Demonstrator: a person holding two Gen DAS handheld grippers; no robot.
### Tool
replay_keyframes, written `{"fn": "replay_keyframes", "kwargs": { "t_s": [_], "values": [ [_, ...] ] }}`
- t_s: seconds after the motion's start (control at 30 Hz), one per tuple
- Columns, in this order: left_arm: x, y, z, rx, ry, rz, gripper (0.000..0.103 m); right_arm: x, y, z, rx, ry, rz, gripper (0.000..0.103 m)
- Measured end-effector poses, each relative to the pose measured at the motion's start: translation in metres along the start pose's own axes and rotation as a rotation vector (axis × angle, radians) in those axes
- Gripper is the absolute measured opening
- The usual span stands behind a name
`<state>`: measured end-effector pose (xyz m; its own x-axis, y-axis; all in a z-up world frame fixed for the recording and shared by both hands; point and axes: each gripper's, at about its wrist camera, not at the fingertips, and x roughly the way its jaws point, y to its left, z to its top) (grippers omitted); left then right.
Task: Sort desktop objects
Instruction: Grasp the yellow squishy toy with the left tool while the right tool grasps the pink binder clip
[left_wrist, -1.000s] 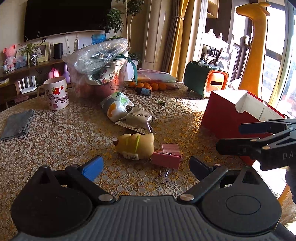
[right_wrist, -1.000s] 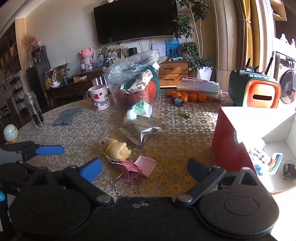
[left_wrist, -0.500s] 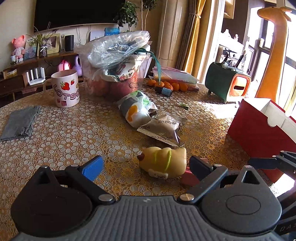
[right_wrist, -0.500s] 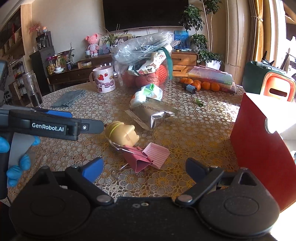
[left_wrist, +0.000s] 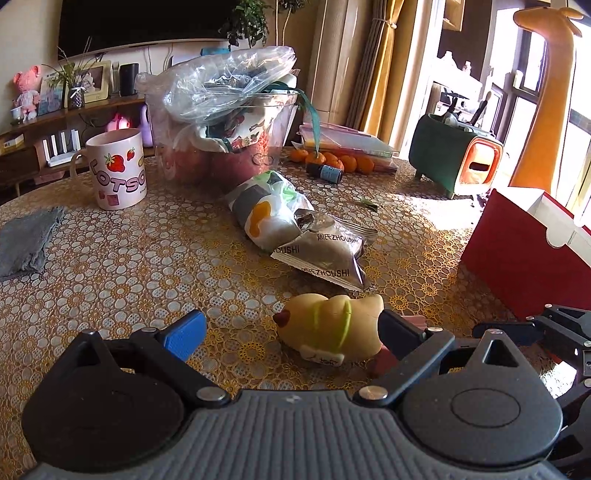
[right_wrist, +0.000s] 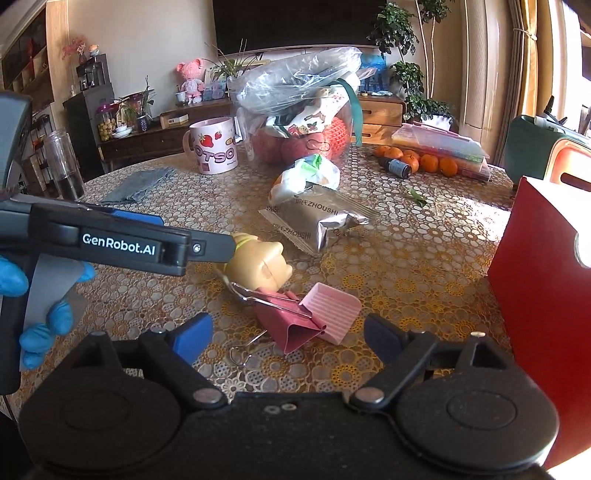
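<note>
A yellow squishy toy (left_wrist: 332, 326) lies on the patterned table, also seen in the right wrist view (right_wrist: 260, 264). My left gripper (left_wrist: 291, 328) is open, its right finger beside the toy, the toy between the fingers. A pink binder clip (right_wrist: 291, 319) and a pink ridged piece (right_wrist: 332, 312) lie just right of the toy. My right gripper (right_wrist: 288, 338) is open and empty, just short of the clip. A red open box (right_wrist: 543, 280) stands at the right, also in the left wrist view (left_wrist: 524, 258).
A silver snack pack (left_wrist: 325, 254) and a wrapped bag (left_wrist: 269, 210) lie beyond the toy. A strawberry mug (left_wrist: 118, 170), a bowl under plastic (left_wrist: 221, 125), a grey cloth (left_wrist: 26, 240), oranges (left_wrist: 332, 160) and a green holder (left_wrist: 454, 162) stand farther back.
My left gripper has moved forward and right until the yellow toy sits between its open fingers. My right gripper has come closer to the pink clip. Nothing was grasped.
</note>
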<state>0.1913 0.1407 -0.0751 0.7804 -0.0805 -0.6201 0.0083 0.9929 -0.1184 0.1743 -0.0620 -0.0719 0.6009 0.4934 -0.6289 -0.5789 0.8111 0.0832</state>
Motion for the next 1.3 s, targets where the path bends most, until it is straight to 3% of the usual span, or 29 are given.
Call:
{"fn": "replay_keyframes", "kwargs": {
  "t_s": [0.37,0.77,0.93,1.17,1.3],
  "values": [
    [0.027,-0.009,0.002,-0.004,0.028,-0.033,0.1,0.022,0.004,0.001,-0.029,0.009,0.0,0.08],
    [0.041,-0.02,0.003,0.014,0.021,-0.091,0.099,0.037,0.003,-0.001,-0.029,0.019,0.01,0.057],
    [0.047,-0.022,0.002,0.022,0.032,-0.08,0.099,0.036,0.0,-0.001,-0.021,0.011,-0.002,0.047],
    [0.045,-0.019,0.002,0.003,0.034,-0.038,0.079,0.035,0.0,0.001,-0.021,0.015,-0.004,0.044],
    [0.042,-0.016,0.002,-0.02,0.036,-0.035,0.076,0.034,0.002,0.001,-0.027,0.015,-0.012,0.041]
  ]
}}
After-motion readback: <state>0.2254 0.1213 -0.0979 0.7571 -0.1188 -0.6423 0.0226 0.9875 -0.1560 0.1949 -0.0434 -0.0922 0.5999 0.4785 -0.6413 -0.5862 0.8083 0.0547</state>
